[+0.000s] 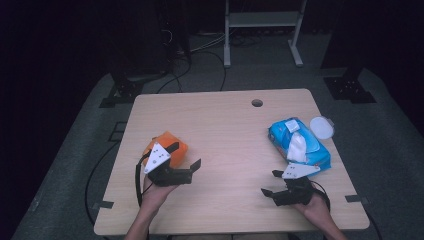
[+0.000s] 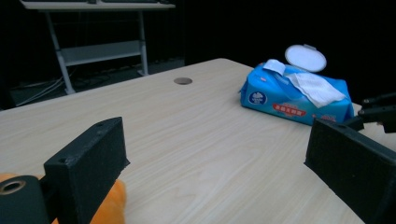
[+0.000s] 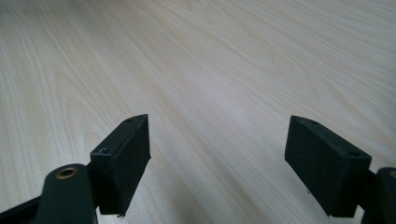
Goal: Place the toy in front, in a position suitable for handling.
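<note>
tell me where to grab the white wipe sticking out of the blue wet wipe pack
Pinch the loose free end of the white wipe, coming from above on the near side. It lies draped over the blue wet wipe pack, and the round white lid is flipped open behind. The right gripper, open, is nearest.

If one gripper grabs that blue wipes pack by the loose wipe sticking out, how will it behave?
The wipes pack is a soft film pouch, so it will probably sag and dent, not stay stiff. The wipe lies limp over the top; pulling it would likely draw it out, not lift the pack. The open lid may flap.
</note>
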A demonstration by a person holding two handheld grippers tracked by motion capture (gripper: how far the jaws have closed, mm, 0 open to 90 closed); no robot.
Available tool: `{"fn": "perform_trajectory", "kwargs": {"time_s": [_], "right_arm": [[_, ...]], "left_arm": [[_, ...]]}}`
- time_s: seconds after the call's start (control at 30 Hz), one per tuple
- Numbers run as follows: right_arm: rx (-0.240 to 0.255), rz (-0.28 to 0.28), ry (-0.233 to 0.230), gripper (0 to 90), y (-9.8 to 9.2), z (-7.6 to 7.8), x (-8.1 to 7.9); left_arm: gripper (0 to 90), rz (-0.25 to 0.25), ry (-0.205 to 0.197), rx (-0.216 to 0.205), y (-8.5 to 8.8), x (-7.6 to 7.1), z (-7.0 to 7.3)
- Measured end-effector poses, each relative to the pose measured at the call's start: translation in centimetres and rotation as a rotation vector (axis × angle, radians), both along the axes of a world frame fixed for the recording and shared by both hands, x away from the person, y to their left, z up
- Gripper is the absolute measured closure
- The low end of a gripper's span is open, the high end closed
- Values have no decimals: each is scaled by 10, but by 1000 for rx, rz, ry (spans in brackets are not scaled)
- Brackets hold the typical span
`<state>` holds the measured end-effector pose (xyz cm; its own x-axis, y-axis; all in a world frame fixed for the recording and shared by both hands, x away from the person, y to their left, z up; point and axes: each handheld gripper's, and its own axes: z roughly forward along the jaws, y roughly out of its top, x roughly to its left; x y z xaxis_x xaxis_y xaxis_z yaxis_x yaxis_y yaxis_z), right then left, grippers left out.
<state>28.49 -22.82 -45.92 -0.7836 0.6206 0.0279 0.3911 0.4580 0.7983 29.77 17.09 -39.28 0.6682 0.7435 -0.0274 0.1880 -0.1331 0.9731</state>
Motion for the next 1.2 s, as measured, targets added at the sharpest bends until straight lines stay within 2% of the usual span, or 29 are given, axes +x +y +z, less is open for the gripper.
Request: {"fn": "perform_trajectory", "kwargs": {"time_s": [0.43,0.77,0.97,1.2], "right_arm": [[-3,6,2,212,1,0,-1],[-4,9,3,212,1,0,-1],[-6,16,1,211,1,0,-2],[-11,22,4,212,2,0,-2]], "left_arm": [[46,61,-6,-11,27,7,3],[37,100,14,-11,48,11,1],[33,142,32,-15,65,15,-4],[29,202,61,21,82,22,-15]]}}
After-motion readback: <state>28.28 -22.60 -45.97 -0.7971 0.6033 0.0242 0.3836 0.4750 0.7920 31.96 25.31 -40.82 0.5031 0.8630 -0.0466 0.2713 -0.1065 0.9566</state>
